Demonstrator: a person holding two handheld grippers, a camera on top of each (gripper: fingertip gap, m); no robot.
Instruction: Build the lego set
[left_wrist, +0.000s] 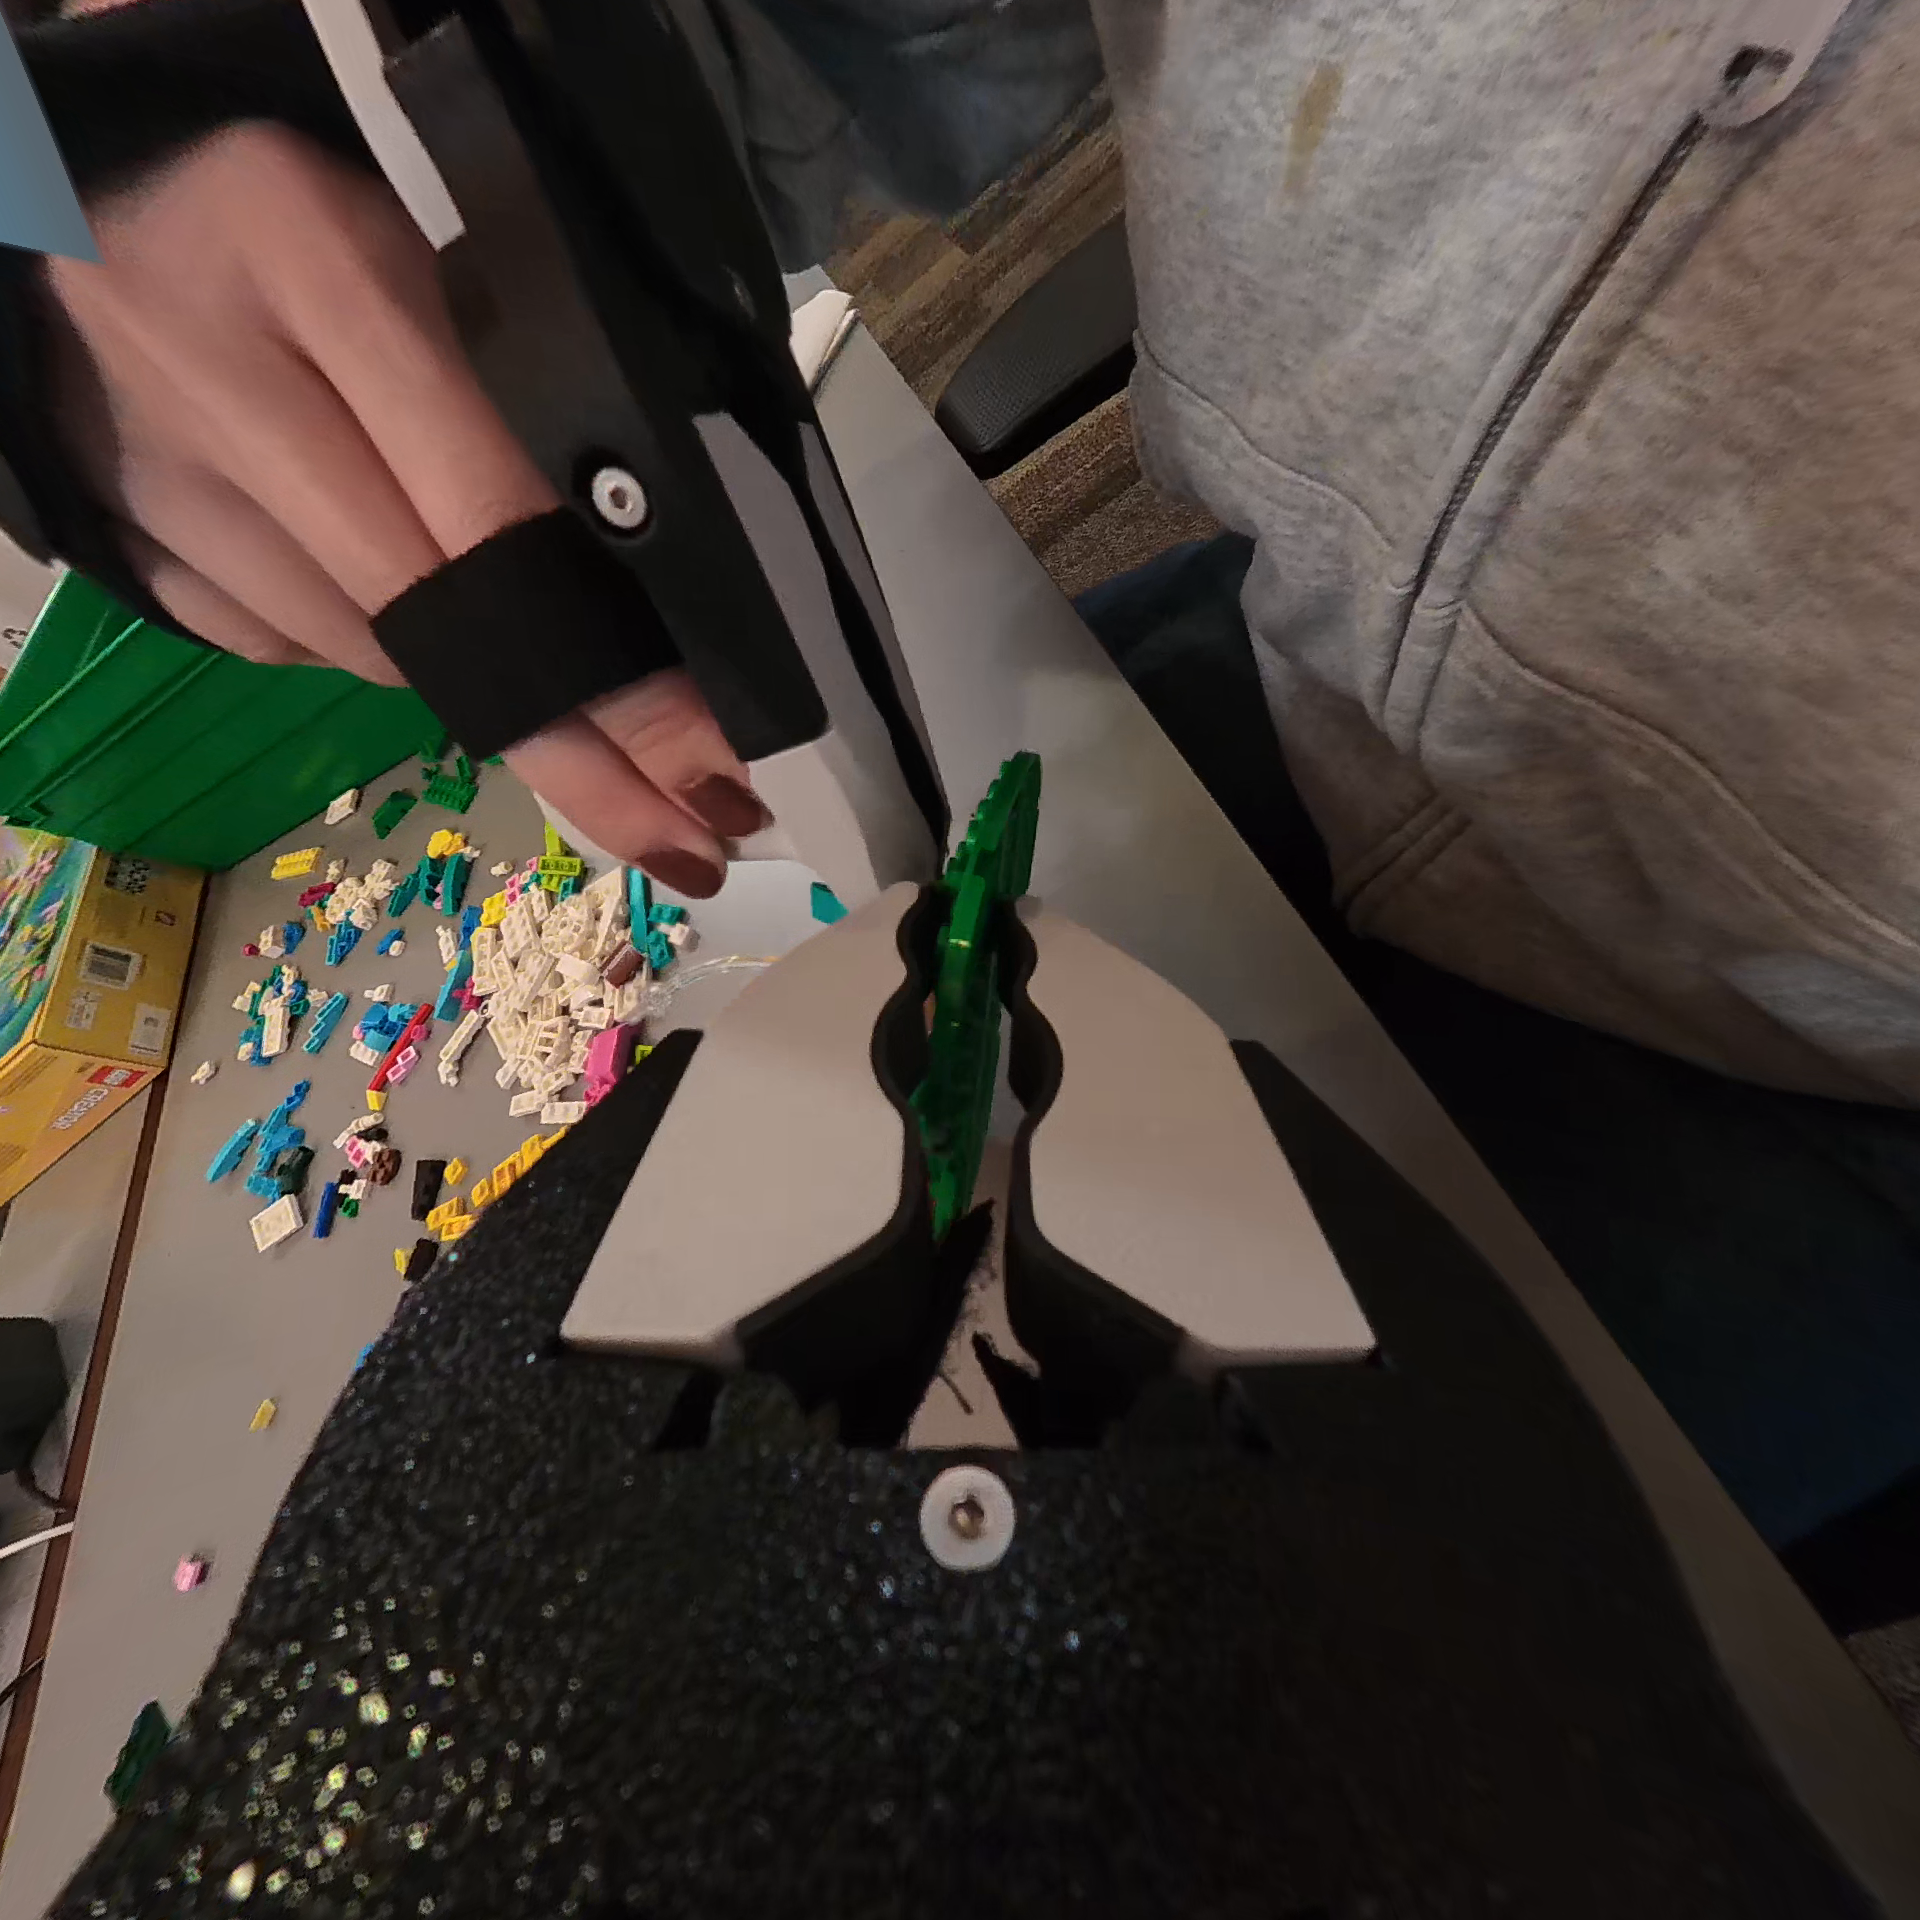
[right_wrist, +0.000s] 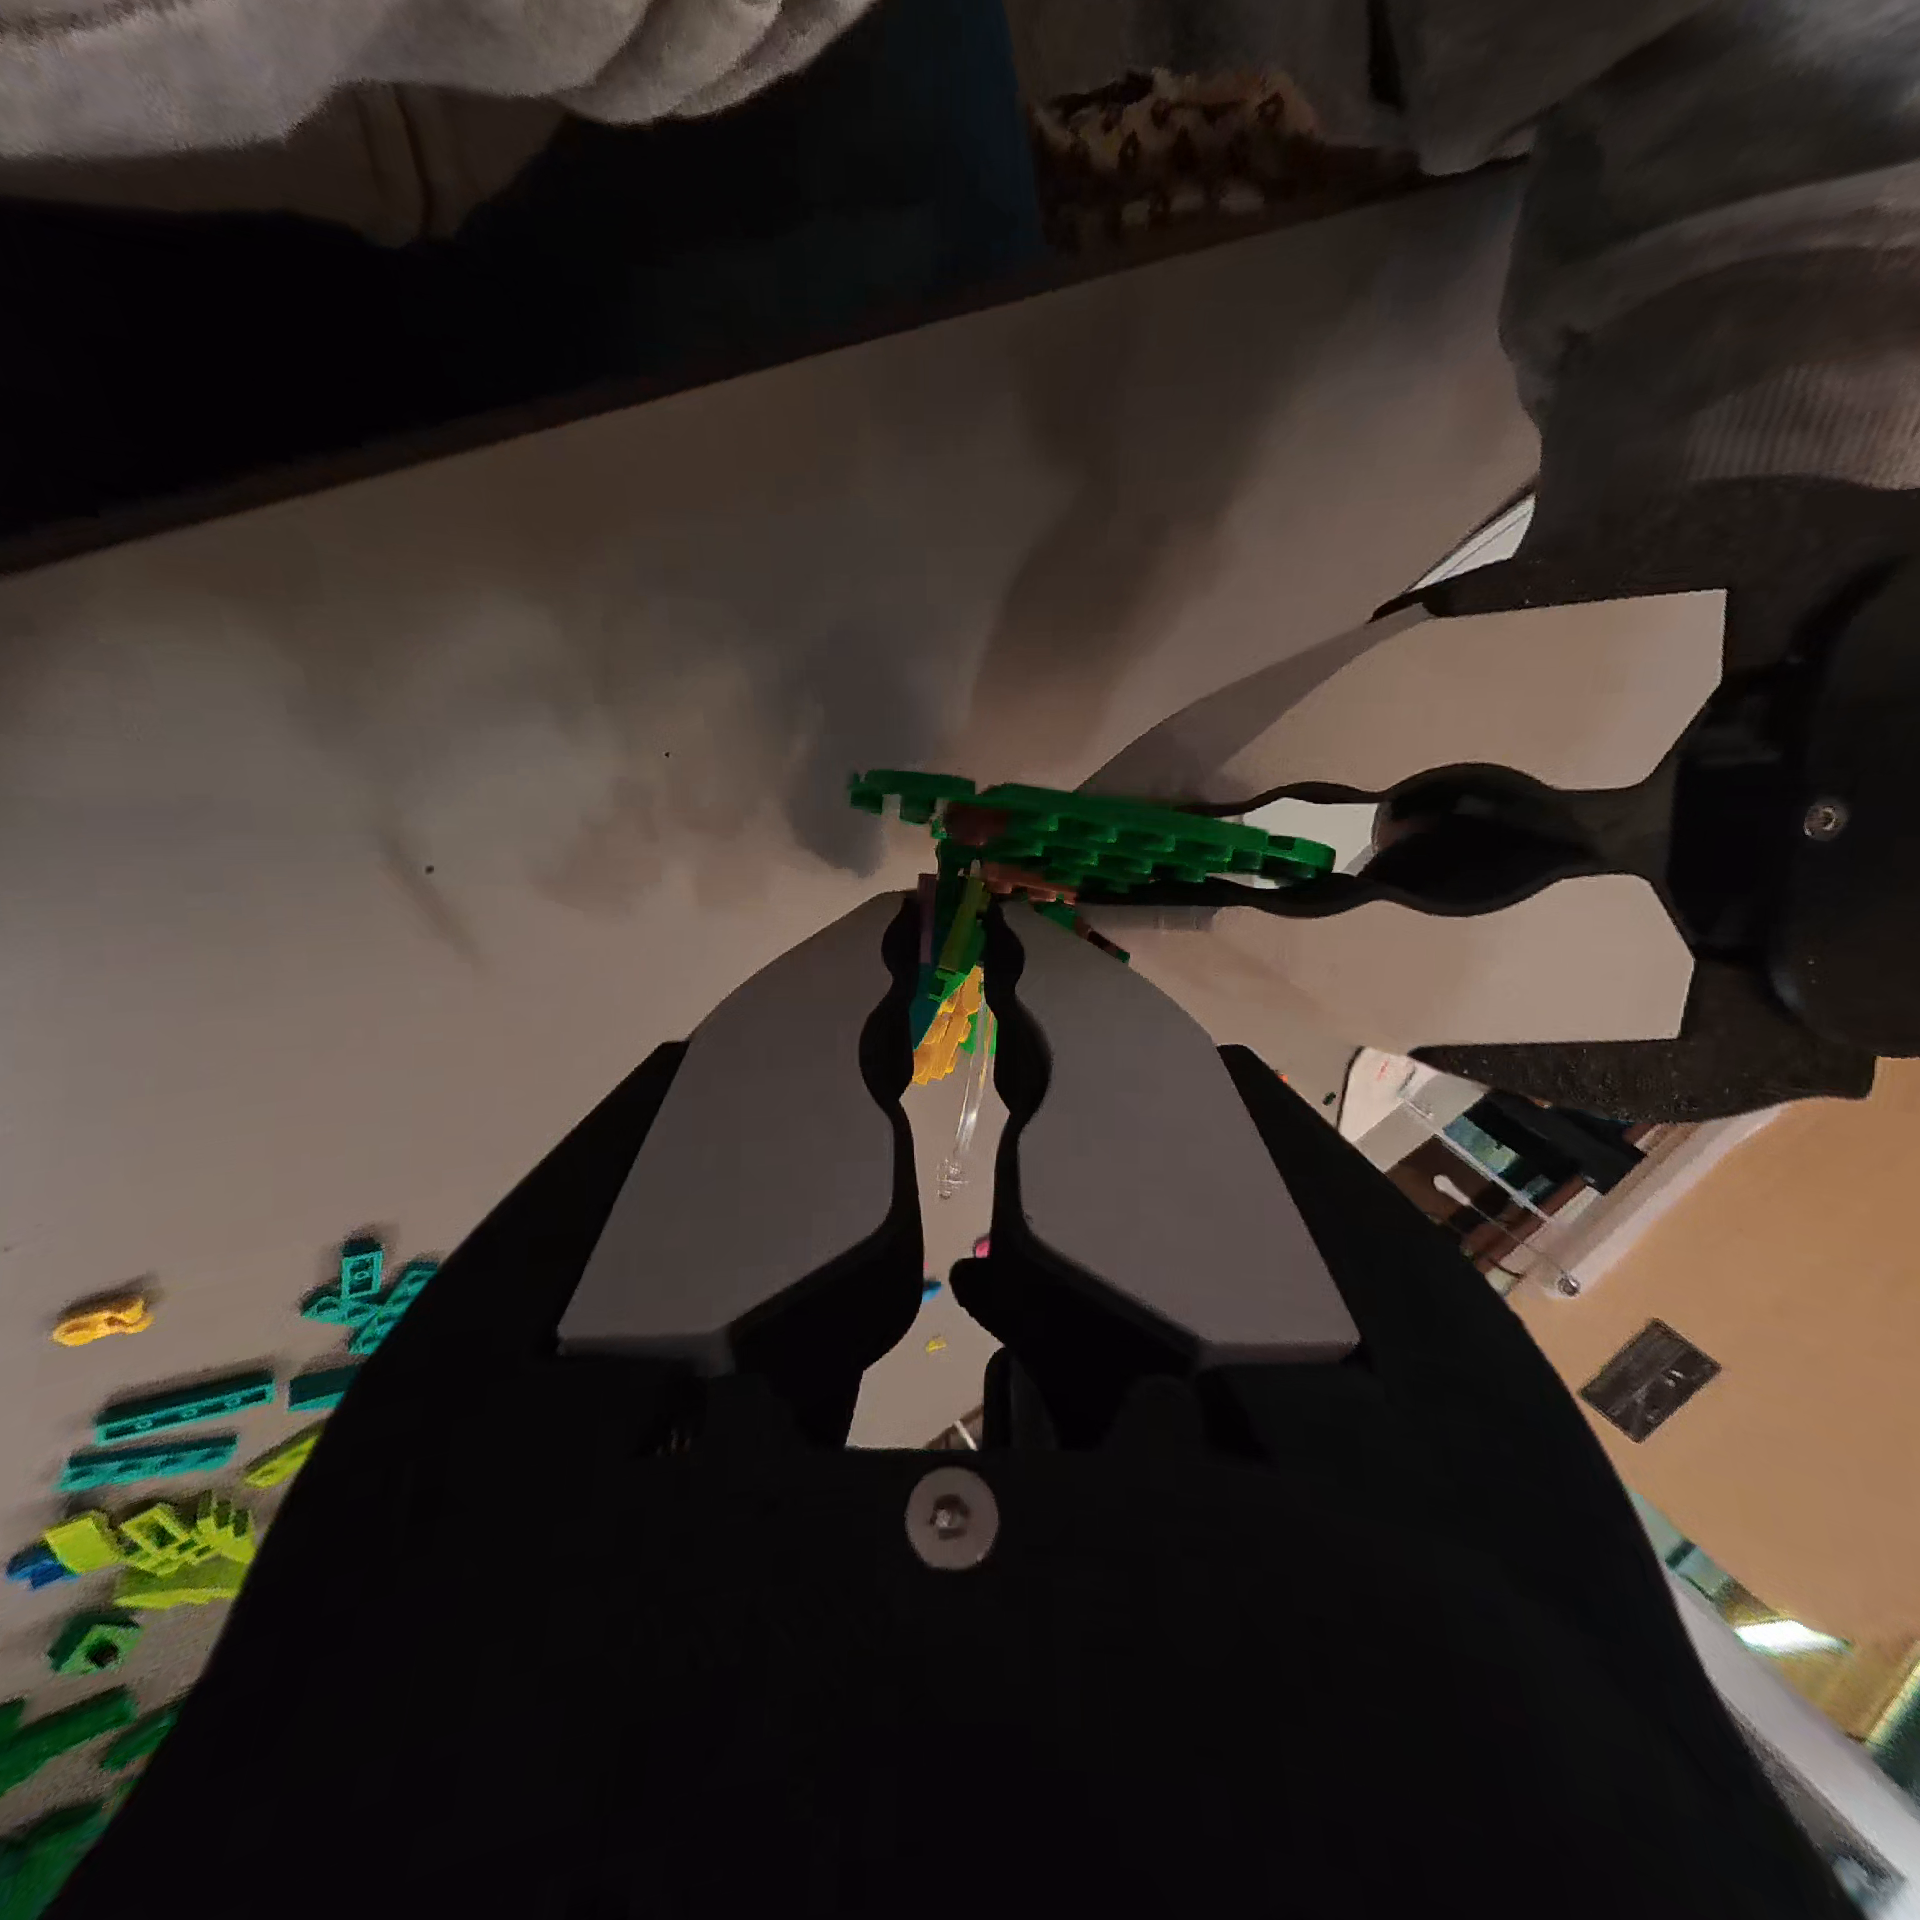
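Grey bench (left_wrist: 1039, 665) fills both views, with a person in a grey hooded sweatshirt (left_wrist: 1558, 520) beside its edge. One green plastic bin (left_wrist: 177, 748) and one yellow cardboard box (left_wrist: 94, 997) sit beyond a loose heap of small white, teal, pink and yellow toy bricks (left_wrist: 520, 997), too many to count. Left gripper (left_wrist: 971, 914) has its jaws nearly closed, pinching one flat green studded brick plate (left_wrist: 982, 883) held on edge above the bench. Right gripper (right_wrist: 951, 925) has its jaws narrowly parted, clamping a slim green, lime and yellow brick piece (right_wrist: 951, 987) that meets the plate.
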